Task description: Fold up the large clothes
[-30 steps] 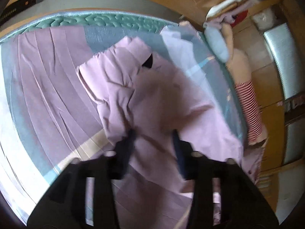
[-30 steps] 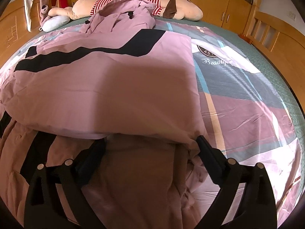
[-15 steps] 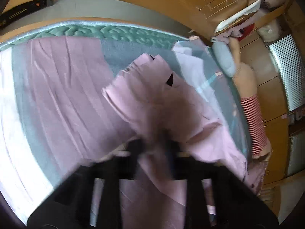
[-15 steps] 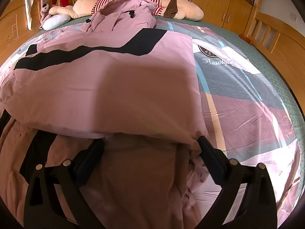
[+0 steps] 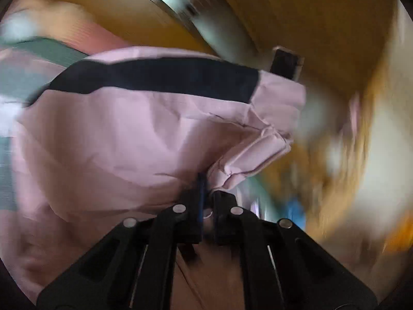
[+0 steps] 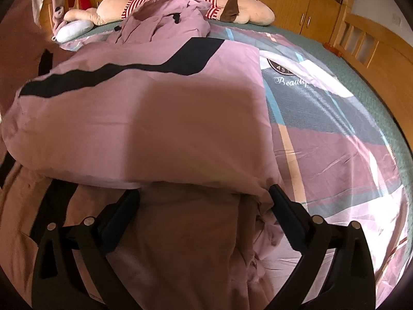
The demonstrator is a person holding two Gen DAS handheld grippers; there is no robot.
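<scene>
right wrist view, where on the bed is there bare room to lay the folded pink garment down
Free: the patchwork bedsheet right of the pink black-striped garment, bordered by the green mattress edge. Crowded: the far end, with a crumpled pink jacket, striped plush dog and pale blue pillow; loose fabric fills the near edge.

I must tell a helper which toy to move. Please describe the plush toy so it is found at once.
Look along the far edge of the bed, before the wooden cupboards. There lies a long cream plush dog, behind the heaped mauve garment. Its red-and-white striped shirt and brown ear distinguish it from the pale blue cushion.
</scene>
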